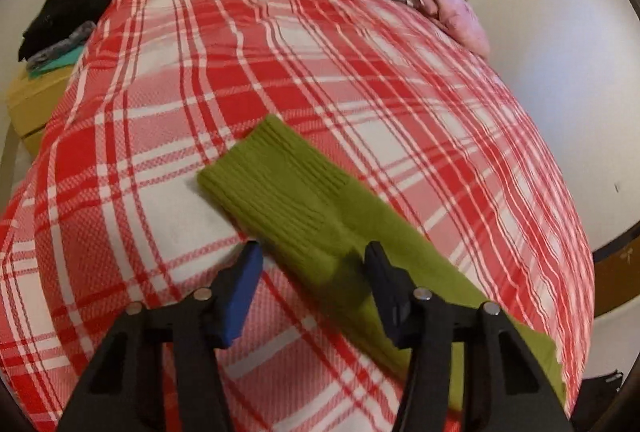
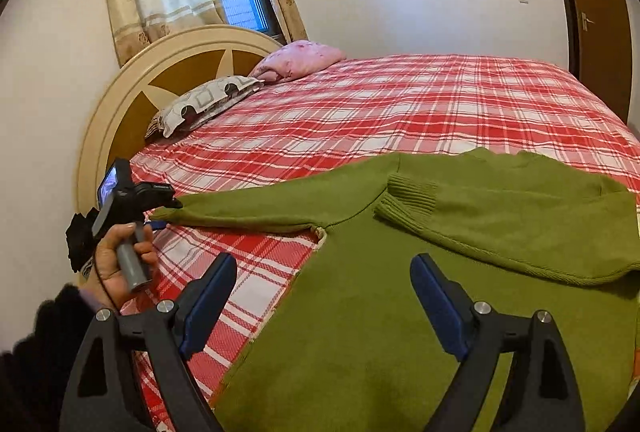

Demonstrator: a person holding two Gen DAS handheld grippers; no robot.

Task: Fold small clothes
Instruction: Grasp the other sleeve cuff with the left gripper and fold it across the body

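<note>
While the green sweater (image 2: 400, 312) lies flat on the red plaid bedspread (image 2: 400, 103), one sleeve folded across its chest and the other stretched toward the headboard (image 2: 132, 91), we see our right gripper (image 2: 324, 296) hovering over the sweater's body, jaws wide apart and empty. Our left gripper (image 1: 312, 272) straddles the stretched sleeve (image 1: 288, 191), jaws partly apart, not pressing it. Beyond the sweater, two pillows (image 2: 208, 103) lie against the headboard.
</note>
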